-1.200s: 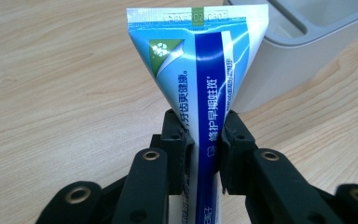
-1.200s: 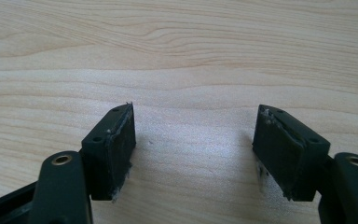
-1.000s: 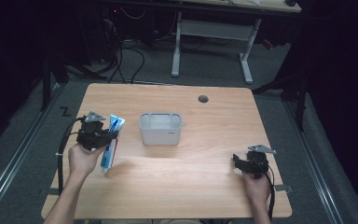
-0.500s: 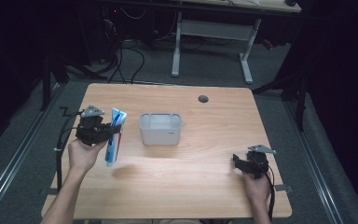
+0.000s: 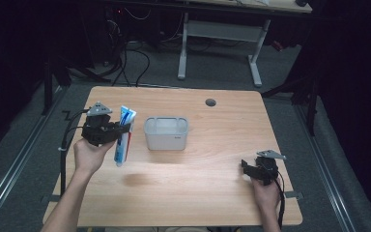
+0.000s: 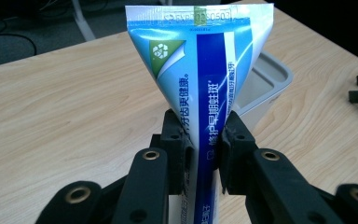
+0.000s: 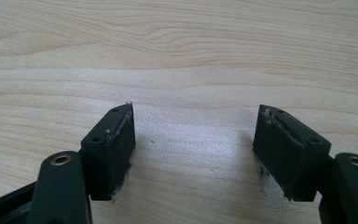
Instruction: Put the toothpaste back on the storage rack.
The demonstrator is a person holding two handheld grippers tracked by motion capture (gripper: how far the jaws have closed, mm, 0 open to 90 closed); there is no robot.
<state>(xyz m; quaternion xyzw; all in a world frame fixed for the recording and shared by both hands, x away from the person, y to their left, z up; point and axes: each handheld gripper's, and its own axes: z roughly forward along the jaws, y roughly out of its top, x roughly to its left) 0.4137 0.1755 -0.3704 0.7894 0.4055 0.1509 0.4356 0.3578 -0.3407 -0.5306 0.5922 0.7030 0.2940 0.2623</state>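
Blue-and-white toothpaste tube (image 5: 124, 136) is clamped in the left gripper (image 5: 118, 133), raised higher beside the clear bin (image 5: 166, 133) than before. The right gripper (image 5: 247, 169) is held open, unmoved on the surface (image 5: 212, 193).

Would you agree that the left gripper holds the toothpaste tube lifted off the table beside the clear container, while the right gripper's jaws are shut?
Not quite: the right gripper has its jaws open, with bare table between them, as the right gripper view shows. The rest holds: the left gripper grips the toothpaste tube above the table, beside the clear container.

Left gripper (image 5: 118, 131) raised above the tabletop, jaws clamped; right gripper (image 5: 248, 170) held low, jaws wide apart.
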